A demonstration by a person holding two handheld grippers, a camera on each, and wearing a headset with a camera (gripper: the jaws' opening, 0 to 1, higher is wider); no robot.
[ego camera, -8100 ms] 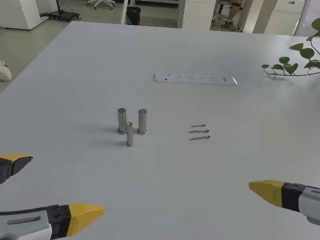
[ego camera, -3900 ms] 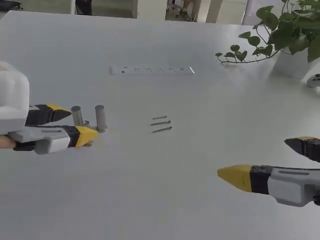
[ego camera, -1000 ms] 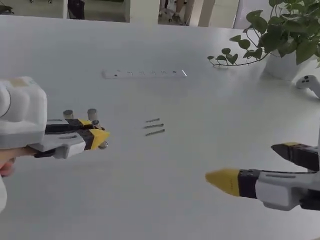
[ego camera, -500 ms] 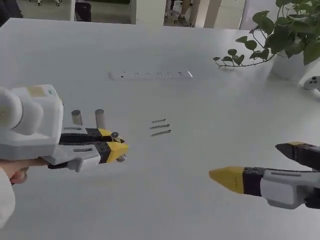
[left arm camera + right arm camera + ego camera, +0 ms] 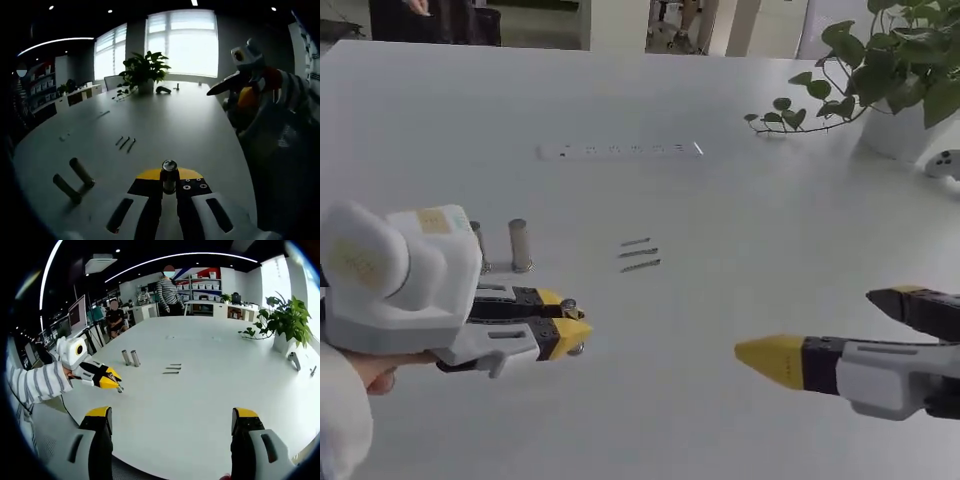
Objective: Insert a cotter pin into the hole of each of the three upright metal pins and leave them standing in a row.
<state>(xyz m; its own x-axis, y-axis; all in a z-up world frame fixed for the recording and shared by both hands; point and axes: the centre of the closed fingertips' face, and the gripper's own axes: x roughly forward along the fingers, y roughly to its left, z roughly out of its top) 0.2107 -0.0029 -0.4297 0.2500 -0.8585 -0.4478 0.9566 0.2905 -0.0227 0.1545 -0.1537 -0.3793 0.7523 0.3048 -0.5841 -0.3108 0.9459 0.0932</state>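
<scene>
My left gripper [image 5: 568, 327] is shut on one short metal pin [image 5: 169, 176], held off the table in front of me. Its top [image 5: 569, 304] and bottom poke out between the yellow jaws. The other two metal pins [image 5: 520, 245] stand upright side by side behind it, the left one partly hidden by the gripper body; they also stand in the right gripper view [image 5: 130, 358]. Three cotter pins [image 5: 639, 254] lie in a small stack to their right. My right gripper [image 5: 815, 325] hovers open at the near right, holding nothing [image 5: 172, 420].
A white power strip [image 5: 620, 150] lies further back on the white table [image 5: 720, 220]. A potted plant [image 5: 900, 60] and a dark controller [image 5: 945, 163] sit at the far right. People stand beyond the table's far end [image 5: 167, 290].
My left gripper shut on the front pin, lifted it away from the other two, and has carried it nearer and rightward. The right gripper stays open in about the same place.
</scene>
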